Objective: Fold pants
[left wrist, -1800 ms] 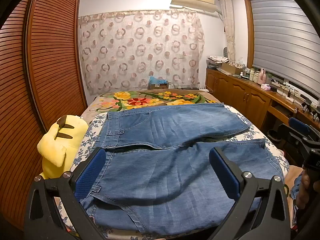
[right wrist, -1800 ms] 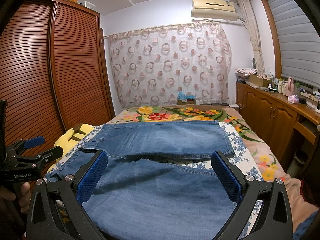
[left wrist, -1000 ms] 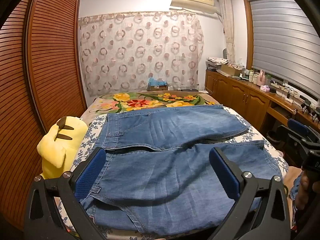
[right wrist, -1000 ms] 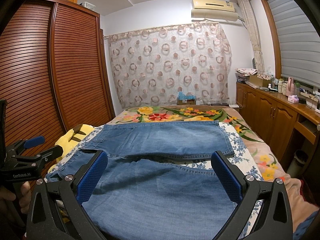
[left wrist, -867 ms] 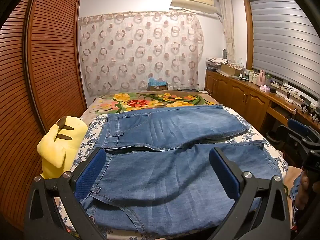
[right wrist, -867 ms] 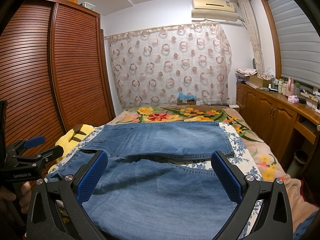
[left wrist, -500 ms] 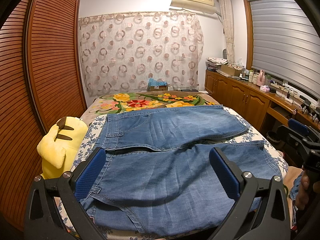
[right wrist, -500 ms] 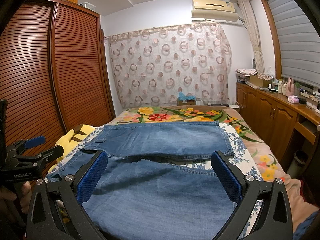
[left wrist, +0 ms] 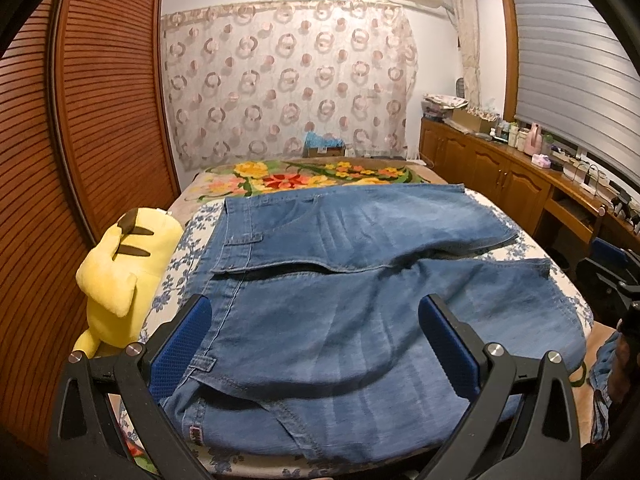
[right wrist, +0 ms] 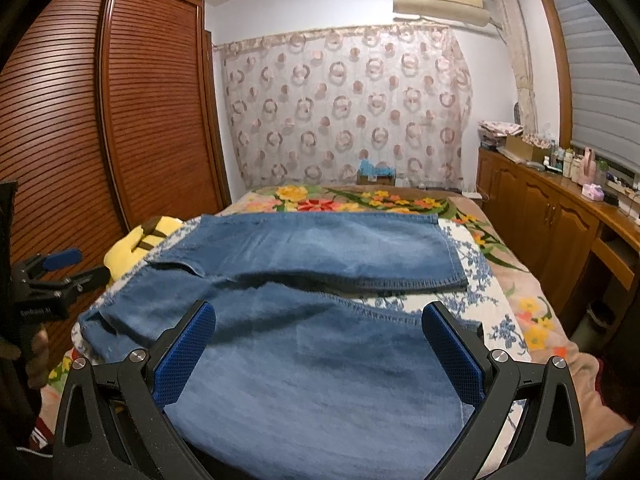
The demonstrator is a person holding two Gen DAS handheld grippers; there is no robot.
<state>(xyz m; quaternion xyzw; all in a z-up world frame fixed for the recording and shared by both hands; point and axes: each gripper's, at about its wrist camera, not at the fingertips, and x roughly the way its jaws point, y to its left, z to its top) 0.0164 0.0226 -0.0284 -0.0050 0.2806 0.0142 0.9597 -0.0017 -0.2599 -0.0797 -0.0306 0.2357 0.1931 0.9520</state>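
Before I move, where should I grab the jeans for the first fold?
Probably the near leg of the jeans: left tool at its waistband end, right tool at its hem, both from the near edge. The legs lie flat, side by side, so it can flip onto the far leg.

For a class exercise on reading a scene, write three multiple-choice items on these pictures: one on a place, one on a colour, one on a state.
1. Where does the yellow plush toy lie?
A. at the bed's left edge, beside the waistband
B. on the wooden sideboard
C. on top of the pants

2. What colour are the pads of the left gripper?
A. red
B. blue
C. white

3. How do the blue denim pants lie?
A. rolled up
B. hanging
C. spread flat, legs apart

Key: 1 A, it sits between bed and wardrobe; 2 B, both pads show blue; 3 C, the two legs lie apart on the floral bedsheet, with both the left gripper and right gripper open above them.
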